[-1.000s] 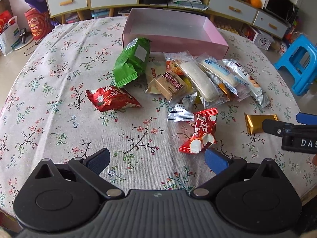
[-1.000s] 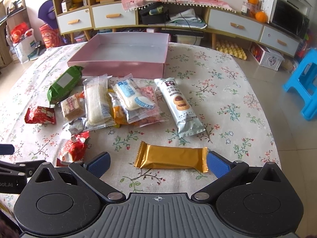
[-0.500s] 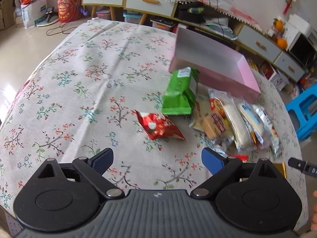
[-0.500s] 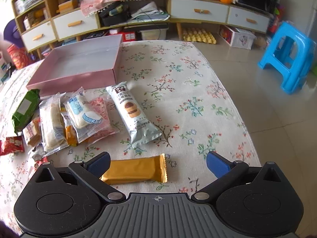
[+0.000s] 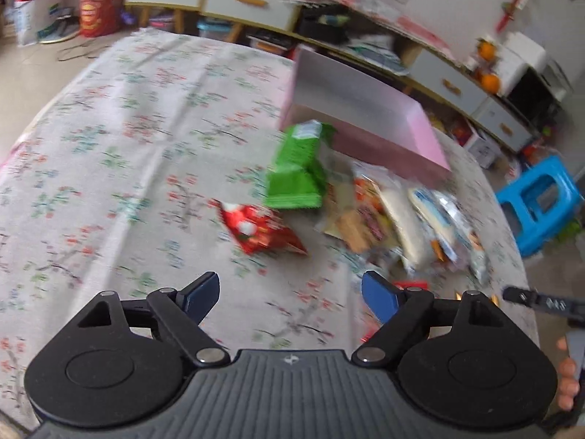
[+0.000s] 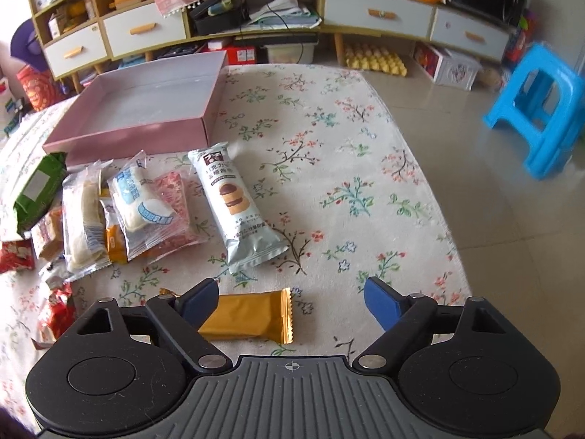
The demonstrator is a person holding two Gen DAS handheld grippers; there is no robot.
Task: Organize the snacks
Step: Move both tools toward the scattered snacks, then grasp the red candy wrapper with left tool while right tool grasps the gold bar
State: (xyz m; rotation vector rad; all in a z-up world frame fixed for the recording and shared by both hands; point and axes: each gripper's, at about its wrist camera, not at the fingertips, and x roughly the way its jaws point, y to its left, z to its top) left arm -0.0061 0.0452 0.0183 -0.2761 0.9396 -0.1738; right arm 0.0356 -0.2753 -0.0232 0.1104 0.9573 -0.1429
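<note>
The snacks lie in a loose cluster on the desk [image 6: 365, 168], which is covered by a floral cloth, just in front of a shallow, open pink cardboard box [image 6: 146, 109] that holds nothing visible.

In the right wrist view, a gold foil-wrapped bar [image 6: 252, 316] lies flat at 6 o'clock of the cluster, nearest the camera. The right gripper [image 6: 290, 301] hangs over it with its blue fingers [image 6: 380, 301] spread; they have just been closing, and the bar's left end sits under the left finger while its right end lies in the gap, not pinched. At 12 o'clock from the bar is a pale blue packet printed with a chocolate biscuit [image 6: 234, 208]. At 9 o'clock of that packet are overlapping clear wrappers with white pastries [image 6: 142, 205], then a green packet [image 6: 38, 190] touching the box's front wall. 2 red wrapped sweets [image 6: 55, 311] lie at the left edge.

The left wrist view is blurred. The left gripper [image 5: 290, 292] is above bare cloth, its fingers [image 5: 199, 294] spread with nothing between them, having just been closing. A red packet [image 5: 259, 230] lies at 12 o'clock of it, with the green packet [image 5: 298, 172] beyond, against the pink box [image 5: 365, 120]. A hand [image 5: 568, 376] shows at the right edge.

A blue plastic stool [image 6: 541, 109] stands on the floor at 2 o'clock, well apart from the desk.
</note>
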